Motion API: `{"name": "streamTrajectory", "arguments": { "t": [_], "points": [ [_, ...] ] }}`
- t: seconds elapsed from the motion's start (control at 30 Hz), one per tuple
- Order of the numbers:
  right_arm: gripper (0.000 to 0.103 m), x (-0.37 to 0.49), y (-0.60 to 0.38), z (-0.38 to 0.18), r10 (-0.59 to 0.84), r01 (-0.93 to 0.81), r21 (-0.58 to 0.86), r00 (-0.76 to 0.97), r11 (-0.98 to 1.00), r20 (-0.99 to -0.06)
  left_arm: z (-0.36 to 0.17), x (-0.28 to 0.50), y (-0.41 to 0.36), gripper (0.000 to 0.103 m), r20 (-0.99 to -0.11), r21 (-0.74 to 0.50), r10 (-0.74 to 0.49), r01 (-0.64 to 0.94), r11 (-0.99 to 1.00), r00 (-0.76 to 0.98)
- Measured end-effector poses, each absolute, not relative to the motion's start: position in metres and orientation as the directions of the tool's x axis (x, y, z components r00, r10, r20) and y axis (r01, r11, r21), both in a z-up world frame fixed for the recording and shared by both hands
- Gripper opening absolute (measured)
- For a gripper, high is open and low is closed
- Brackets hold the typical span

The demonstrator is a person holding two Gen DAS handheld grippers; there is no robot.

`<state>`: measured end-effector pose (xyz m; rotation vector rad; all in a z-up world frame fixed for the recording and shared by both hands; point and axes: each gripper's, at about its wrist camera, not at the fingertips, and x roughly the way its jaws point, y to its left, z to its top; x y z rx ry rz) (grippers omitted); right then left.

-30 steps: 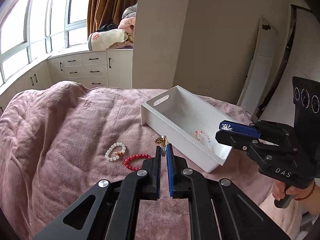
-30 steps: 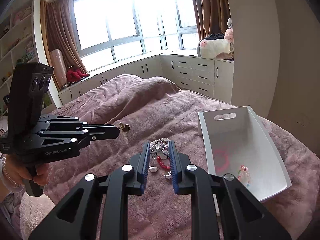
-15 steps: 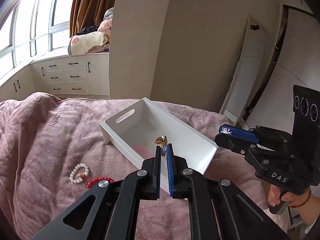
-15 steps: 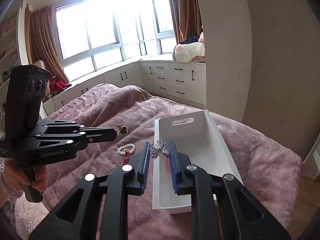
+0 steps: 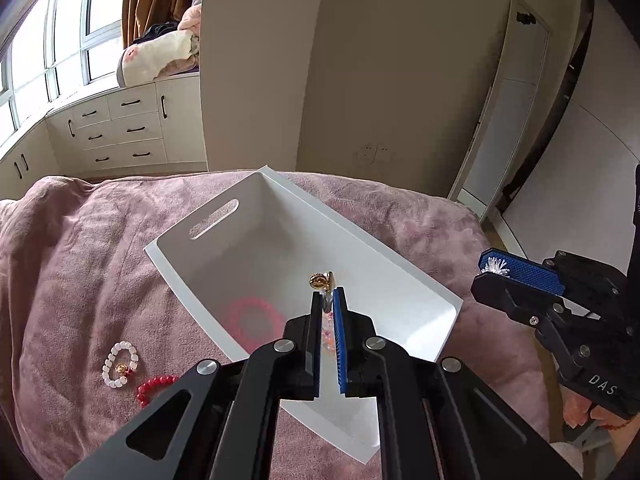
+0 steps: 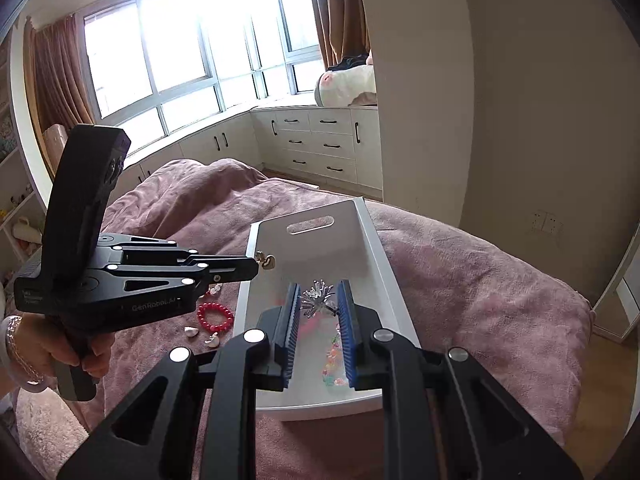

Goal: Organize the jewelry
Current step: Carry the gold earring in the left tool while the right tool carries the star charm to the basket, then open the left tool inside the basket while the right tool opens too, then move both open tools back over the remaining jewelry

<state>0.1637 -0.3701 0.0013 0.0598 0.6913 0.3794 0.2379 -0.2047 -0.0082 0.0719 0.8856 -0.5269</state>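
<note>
A white handled tray (image 5: 424,284) (image 6: 376,240) lies on the pink bed cover. My left gripper (image 5: 328,300) is shut on a gold heart earring (image 5: 322,280) and holds it above the tray; it also shows in the right wrist view (image 6: 267,261). My right gripper (image 6: 318,296) is shut on a silver spiky brooch (image 6: 318,298) above the tray; its tip shows in the left wrist view (image 5: 496,267). A pink bracelet (image 5: 252,320) and a colourful bead bracelet (image 6: 334,356) lie inside the tray.
On the cover left of the tray lie a white bead bracelet (image 5: 120,364), a red bead bracelet (image 6: 215,316) (image 5: 154,388) and small silver earrings (image 6: 200,334). White drawers (image 6: 320,144) and windows stand behind the bed. A wall rises beyond the tray.
Both grippers have swung from the loose jewelry on the cover to above the tray, each carrying its piece. The tray now sits under both fingertips.
</note>
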Motion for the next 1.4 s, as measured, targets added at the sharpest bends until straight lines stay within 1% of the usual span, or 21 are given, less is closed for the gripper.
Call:
{"name": "streamTrajectory", "arguments": {
  "t": [0.3, 0.47, 0.53, 0.6, 0.63, 0.7, 0.73, 0.77, 0.8, 0.83, 0.87, 0.93, 1.0, 1.03, 1.07, 1.1, 1.2, 1.27, 1.4],
  "points": [
    [0.019, 0.190, -0.375, -0.039, 0.350, -0.312, 0.182, 0.657, 0.932, -0.667, -0.049, 0.275, -0.209, 0.011, -0.804, -0.161, -0.367, 0.423, 0.892, 0.468],
    [0.020, 0.203, -0.378, -0.054, 0.373, -0.315, 0.216, 0.621, 0.924, -0.689, -0.065, 0.283, -0.210, 0.012, -0.819, -0.162, -0.348, 0.398, 0.903, 0.456],
    [0.020, 0.206, -0.377, -0.058, 0.367, -0.316, 0.209, 0.614, 0.926, -0.699, -0.071, 0.285, -0.211, 0.017, -0.824, -0.157, -0.340, 0.394, 0.906, 0.453],
    [0.022, 0.208, -0.376, -0.061, 0.362, -0.311, 0.209, 0.607, 0.927, -0.707, -0.075, 0.286, -0.213, 0.033, -0.827, -0.159, -0.339, 0.393, 0.906, 0.448],
    [0.022, 0.208, -0.376, -0.062, 0.368, -0.311, 0.216, 0.606, 0.926, -0.706, -0.075, 0.286, -0.213, 0.037, -0.826, -0.156, -0.339, 0.394, 0.906, 0.451],
    [0.022, 0.207, -0.375, -0.062, 0.391, -0.324, 0.235, 0.601, 0.916, -0.697, -0.075, 0.285, -0.212, 0.041, -0.817, -0.165, -0.353, 0.401, 0.901, 0.456],
    [0.029, 0.207, -0.374, -0.061, 0.382, -0.321, 0.226, 0.606, 0.920, -0.697, -0.074, 0.285, -0.211, 0.042, -0.814, -0.169, -0.358, 0.403, 0.900, 0.458],
    [0.038, 0.206, -0.373, -0.060, 0.382, -0.322, 0.222, 0.611, 0.920, -0.694, -0.073, 0.284, -0.210, 0.044, -0.812, -0.166, -0.356, 0.401, 0.901, 0.462],
    [0.043, 0.205, -0.372, -0.057, 0.382, -0.322, 0.222, 0.618, 0.920, -0.687, -0.071, 0.283, -0.208, 0.049, -0.808, -0.164, -0.356, 0.401, 0.901, 0.470],
    [0.051, 0.204, -0.372, -0.055, 0.380, -0.320, 0.221, 0.626, 0.921, -0.681, -0.068, 0.282, -0.206, 0.052, -0.800, -0.165, -0.360, 0.401, 0.901, 0.480],
    [0.052, 0.204, -0.371, -0.053, 0.377, -0.316, 0.219, 0.632, 0.923, -0.677, -0.065, 0.280, -0.203, 0.056, -0.792, -0.165, -0.362, 0.399, 0.902, 0.492],
    [0.052, 0.204, -0.371, -0.048, 0.380, -0.314, 0.224, 0.640, 0.923, -0.668, -0.056, 0.277, -0.198, 0.060, -0.773, -0.169, -0.372, 0.400, 0.901, 0.513],
    [0.054, 0.201, -0.368, -0.041, 0.372, -0.317, 0.207, 0.655, 0.925, -0.658, -0.045, 0.271, -0.191, 0.069, -0.749, -0.159, -0.371, 0.394, 0.905, 0.549],
    [0.063, 0.199, -0.366, -0.037, 0.360, -0.318, 0.187, 0.668, 0.929, -0.651, -0.039, 0.268, -0.186, 0.073, -0.736, -0.151, -0.365, 0.388, 0.909, 0.570],
    [0.076, 0.196, -0.363, -0.033, 0.347, -0.317, 0.167, 0.683, 0.933, -0.643, -0.033, 0.263, -0.181, 0.083, -0.721, -0.142, -0.356, 0.377, 0.915, 0.594],
    [0.081, 0.192, -0.361, -0.028, 0.341, -0.320, 0.152, 0.699, 0.935, -0.628, -0.028, 0.258, -0.176, 0.088, -0.704, -0.134, -0.349, 0.368, 0.920, 0.619],
    [0.086, 0.180, -0.351, -0.012, 0.319, -0.327, 0.100, 0.736, 0.940, -0.596, -0.012, 0.243, -0.159, 0.093, -0.661, -0.135, -0.357, 0.362, 0.922, 0.661],
    [0.093, 0.172, -0.343, -0.002, 0.316, -0.335, 0.076, 0.757, 0.939, -0.572, -0.003, 0.234, -0.149, 0.093, -0.644, -0.126, -0.347, 0.353, 0.927, 0.682],
    [0.096, 0.159, -0.325, 0.016, 0.308, -0.348, 0.030, 0.783, 0.937, -0.541, 0.012, 0.219, -0.132, 0.094, -0.630, -0.107, -0.328, 0.340, 0.934, 0.704]
  ]
}}
